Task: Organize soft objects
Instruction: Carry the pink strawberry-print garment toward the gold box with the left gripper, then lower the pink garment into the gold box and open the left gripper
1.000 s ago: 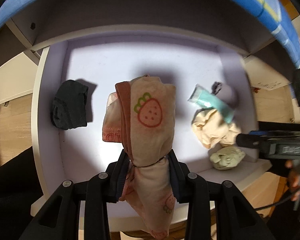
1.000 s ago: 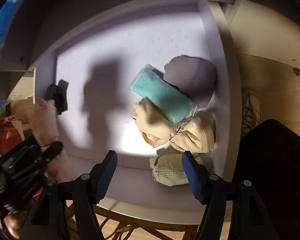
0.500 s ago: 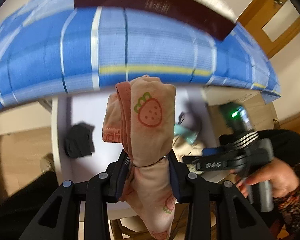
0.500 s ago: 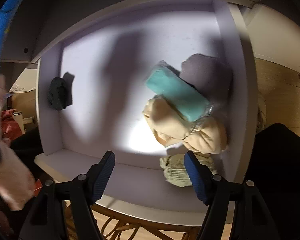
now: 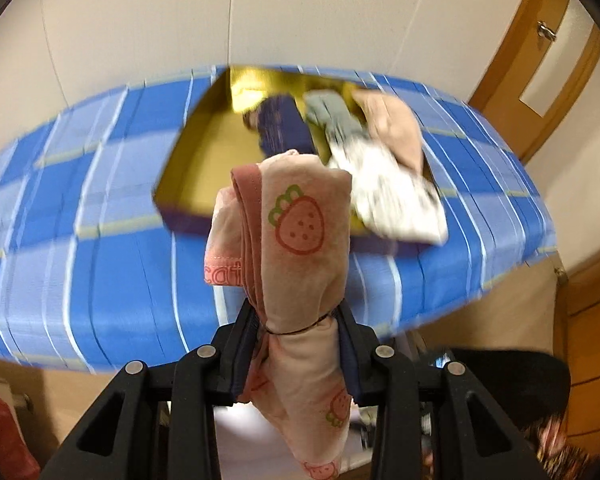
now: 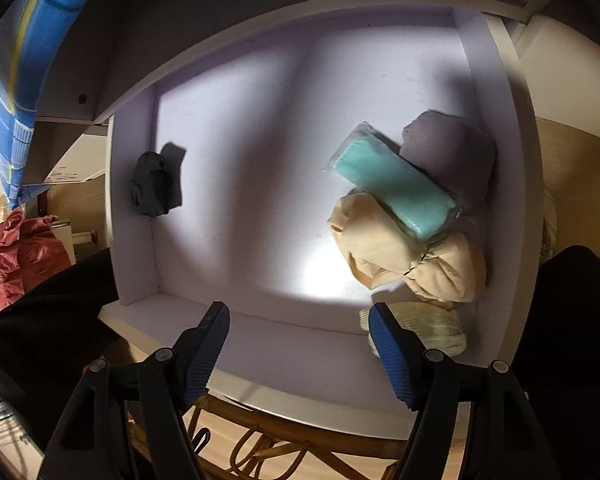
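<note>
Left gripper (image 5: 298, 344): fingers clamped on a rolled pink strawberry cloth (image 5: 296, 248), tied with a thin dark band, sticking up past the tips and hanging down below. Beyond it, at 12 o'clock, a gold tray (image 5: 204, 148) on a blue checked bedspread (image 5: 72, 216). Left half of the tray bare. Right half full: a dark blue roll (image 5: 282, 128), a grey roll (image 5: 332, 120), a peach cloth (image 5: 396, 128) and a white patterned cloth (image 5: 392, 200) hanging over the tray's right edge. Much blur here. Cream wall behind, wooden door (image 5: 556, 56) at 2 o'clock.

Right gripper (image 6: 300, 332): fingers apart, nothing between them, pointing down into a pale purple drawer (image 6: 512, 184). Big bare middle of the drawer floor, with a bright spot of light. At 9 o'clock, a small black bundle (image 6: 152, 188) right against the left wall. At 3 o'clock, packed against the right wall: a teal packet (image 6: 396, 188) lying on a beige cloth bundle (image 6: 408, 256), a mauve bundle (image 6: 456, 152) behind, a pale green knit bundle (image 6: 436, 330) at the front corner, just beside the right finger (image 6: 388, 354). Wooden floor below, red bag (image 6: 16, 252) at 9 o'clock.
</note>
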A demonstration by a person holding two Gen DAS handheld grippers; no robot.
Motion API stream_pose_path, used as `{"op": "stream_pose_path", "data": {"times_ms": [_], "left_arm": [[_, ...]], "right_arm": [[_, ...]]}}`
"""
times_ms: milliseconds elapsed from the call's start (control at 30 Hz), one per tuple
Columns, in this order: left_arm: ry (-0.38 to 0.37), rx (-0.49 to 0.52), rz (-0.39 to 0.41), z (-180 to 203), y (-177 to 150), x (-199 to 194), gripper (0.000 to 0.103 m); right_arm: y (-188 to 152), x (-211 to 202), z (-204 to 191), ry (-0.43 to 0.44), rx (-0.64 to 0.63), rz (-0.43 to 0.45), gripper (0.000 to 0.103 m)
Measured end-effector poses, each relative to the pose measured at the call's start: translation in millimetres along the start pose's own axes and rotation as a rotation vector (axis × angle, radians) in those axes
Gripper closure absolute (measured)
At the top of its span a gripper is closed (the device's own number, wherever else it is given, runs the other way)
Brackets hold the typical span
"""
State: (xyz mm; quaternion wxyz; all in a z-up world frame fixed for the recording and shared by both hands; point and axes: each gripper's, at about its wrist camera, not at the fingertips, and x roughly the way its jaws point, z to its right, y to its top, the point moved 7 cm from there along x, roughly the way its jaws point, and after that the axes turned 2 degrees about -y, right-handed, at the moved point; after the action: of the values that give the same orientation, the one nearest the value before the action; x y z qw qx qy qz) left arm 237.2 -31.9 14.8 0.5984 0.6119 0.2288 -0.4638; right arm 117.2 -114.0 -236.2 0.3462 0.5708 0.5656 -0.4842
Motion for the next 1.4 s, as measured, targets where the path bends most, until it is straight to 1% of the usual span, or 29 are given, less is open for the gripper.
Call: {"op": "stream_pose_path", "data": {"times_ms": [133, 167, 200, 267, 333, 367, 400, 467, 533, 567, 667, 733, 867, 933, 1033, 1067, 1133, 1233, 1400], "left_arm": [[0.077, 0.0, -0.016, -9.8, 48.2, 21.2, 0.066], [0.117, 0.002, -0.025, -14.4, 65.9, 32.2, 0.066], [0.146, 0.005, -0.035, -19.5, 76.5, 39.0, 0.066], [0.187, 0.001, -0.06, -28.6, 96.7, 56.5, 0.066], [0.224, 0.006, -0.079, -32.9, 110.2, 70.5, 0.066], [0.25, 0.013, -0.103, -36.0, 120.0, 83.5, 0.066], [0.272, 0.019, -0.118, -38.9, 126.0, 93.2, 0.066], [0.309, 0.036, -0.141, -41.6, 132.1, 106.1, 0.066], [0.354, 0.047, -0.17, -47.1, 140.0, 124.3, 0.066], [0.361, 0.047, -0.18, -48.3, 143.0, 130.8, 0.066], [0.368, 0.041, -0.206, -49.7, 150.9, 151.9, 0.066], [0.368, 0.032, -0.209, -48.1, 163.1, 165.4, 0.066], [0.339, 0.013, -0.173, -45.3, 186.3, 176.7, 0.064], [0.338, 0.0, -0.131, -45.1, 198.8, 172.4, 0.064], [0.361, 0.001, -0.074, -47.4, 208.7, 159.5, 0.055], [0.356, -0.004, -0.06, -49.2, 209.4, 153.3, 0.052], [0.355, -0.014, -0.037, -51.5, 208.1, 144.2, 0.05], [0.319, -0.029, -0.018, -53.8, 198.5, 131.7, 0.05], [0.264, -0.029, -0.003, -42.5, 175.6, 113.0, 0.05]], "right_arm": [[-1.4, 0.2, -5.3, 0.026, -0.004, -0.009, 0.03], [-1.8, 0.4, -6.3, 0.034, -0.004, -0.012, 0.03], [-2.3, 0.4, -7.8, 0.044, -0.004, -0.016, 0.03], [-3.1, -0.5, -9.7, 0.065, -0.001, -0.022, 0.03], [-3.1, -2.6, -10.8, 0.087, 0.002, -0.025, 0.03], [-2.8, -4.0, -11.1, 0.097, 0.004, -0.024, 0.029], [-2.1, -6.1, -10.6, 0.106, 0.008, -0.021, 0.027], [-0.6, -8.7, -9.8, 0.113, 0.019, -0.014, 0.024], [1.2, -12.5, -9.9, 0.127, 0.025, -0.005, 0.024], [2.0, -14.1, -10.0, 0.133, 0.027, -0.001, 0.024], [3.2, -18.2, -10.5, 0.154, 0.033, 0.008, 0.024], [3.6, -20.4, -10.1, 0.164, 0.036, 0.009, 0.024], [6.2, -23.1, -8.4, 0.174, 0.047, 0.013, 0.024], [8.1, -24.3, -8.6, 0.179, 0.052, 0.017, 0.024], [8.6, -24.7, -7.9, 0.179, 0.055, 0.017, 0.024], [8.6, -24.6, -7.8, 0.179, 0.057, 0.015, 0.024], [8.6, -24.1, -8.4, 0.181, 0.058, 0.015, 0.024], [8.5, -23.6, -8.4, 0.177, 0.057, 0.015, 0.023], [8.0, -19.8, -3.3, 0.157, 0.072, 0.011, 0.023]]}}
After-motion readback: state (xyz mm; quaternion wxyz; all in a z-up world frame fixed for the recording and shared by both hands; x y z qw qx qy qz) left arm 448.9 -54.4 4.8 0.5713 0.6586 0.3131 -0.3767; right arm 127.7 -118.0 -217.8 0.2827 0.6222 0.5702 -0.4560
